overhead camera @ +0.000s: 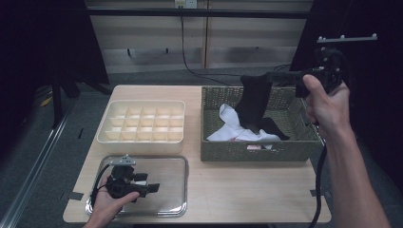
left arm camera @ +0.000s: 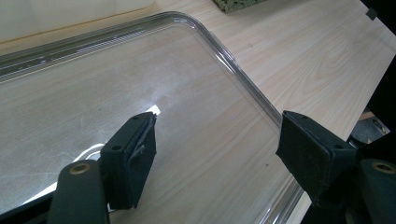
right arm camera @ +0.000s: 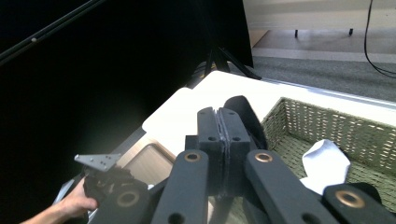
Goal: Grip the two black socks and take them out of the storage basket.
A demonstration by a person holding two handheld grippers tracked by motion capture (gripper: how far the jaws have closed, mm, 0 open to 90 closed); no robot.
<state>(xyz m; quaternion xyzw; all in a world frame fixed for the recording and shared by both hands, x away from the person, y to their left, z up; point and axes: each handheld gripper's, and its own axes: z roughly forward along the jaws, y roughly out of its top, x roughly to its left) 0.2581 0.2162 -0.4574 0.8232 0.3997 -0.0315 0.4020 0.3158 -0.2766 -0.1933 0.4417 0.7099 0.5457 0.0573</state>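
1. The woven green rectangular basket (overhead camera: 285, 147) still holds white cloths (overhead camera: 228, 124); the dangling sock could snag them and drag one out.
2. The clear shallow plastic tray (overhead camera: 177, 164) waits under the left gripper (overhead camera: 153, 188), jaws wide and empty.
3. The black fabric sock (overhead camera: 254, 102) hangs above the basket, pinched by the right gripper (overhead camera: 272, 76); a thin hold may slip.

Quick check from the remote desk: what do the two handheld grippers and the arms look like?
Both grippers, left gripper and right gripper, are black with flat padded jaws and brass-coloured pivot rivets. A grey three-cornered plate tops the left one. A black cable trails from the right. Forearms are bare, no sleeves.
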